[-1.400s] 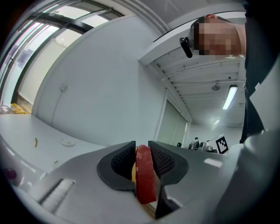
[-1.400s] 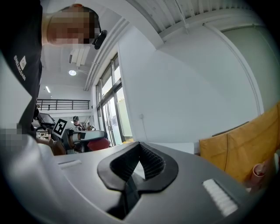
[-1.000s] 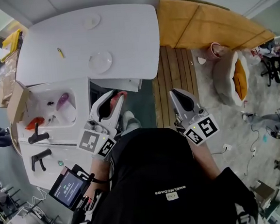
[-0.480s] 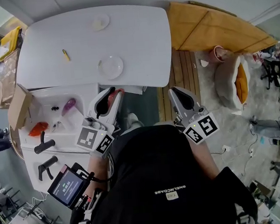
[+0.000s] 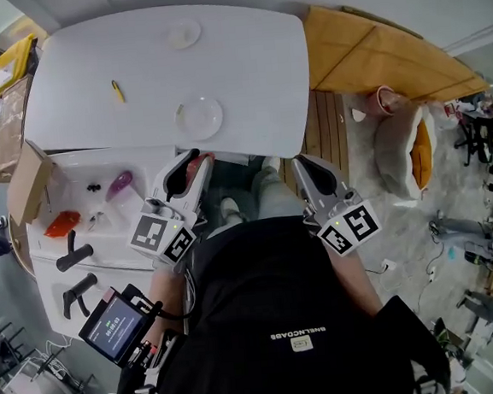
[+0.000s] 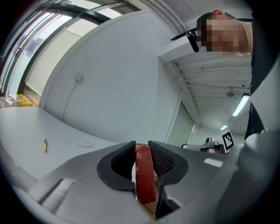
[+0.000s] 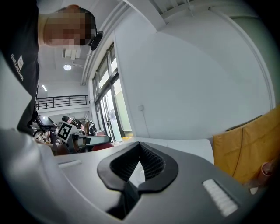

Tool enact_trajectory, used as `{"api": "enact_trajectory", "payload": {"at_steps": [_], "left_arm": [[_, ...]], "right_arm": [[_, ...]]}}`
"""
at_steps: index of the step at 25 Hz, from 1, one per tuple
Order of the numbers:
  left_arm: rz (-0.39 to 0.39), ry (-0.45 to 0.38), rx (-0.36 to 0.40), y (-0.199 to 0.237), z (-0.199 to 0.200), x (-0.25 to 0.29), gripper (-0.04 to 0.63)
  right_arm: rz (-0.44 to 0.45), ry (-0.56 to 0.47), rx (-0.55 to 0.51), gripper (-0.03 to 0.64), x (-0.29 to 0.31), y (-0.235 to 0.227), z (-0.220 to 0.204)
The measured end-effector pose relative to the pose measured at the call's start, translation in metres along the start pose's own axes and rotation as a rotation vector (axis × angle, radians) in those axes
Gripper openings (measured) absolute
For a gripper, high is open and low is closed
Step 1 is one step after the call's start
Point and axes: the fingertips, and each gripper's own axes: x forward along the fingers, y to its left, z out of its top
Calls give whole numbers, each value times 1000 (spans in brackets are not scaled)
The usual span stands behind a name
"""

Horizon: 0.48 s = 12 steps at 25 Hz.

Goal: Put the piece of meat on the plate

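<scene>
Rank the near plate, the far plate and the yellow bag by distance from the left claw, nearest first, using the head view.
1. Near plate: by the near edge of the table, just ahead of the left claw.
2. Far plate: by the table's far edge, beyond the near plate.
3. Yellow bag: off the table's far left corner.

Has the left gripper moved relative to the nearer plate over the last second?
Yes. The left gripper, shut on the meat, has come closer to the nearer plate on the table.
</scene>
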Motion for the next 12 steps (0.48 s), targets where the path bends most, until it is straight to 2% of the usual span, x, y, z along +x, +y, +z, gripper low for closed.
{"api": "enact_trajectory", "payload": {"at_steps": [12], "left_arm": [[91, -4, -8, 38, -6, 15, 110]], "right_arm": [[104, 63, -11, 5, 39, -4, 10]]}}
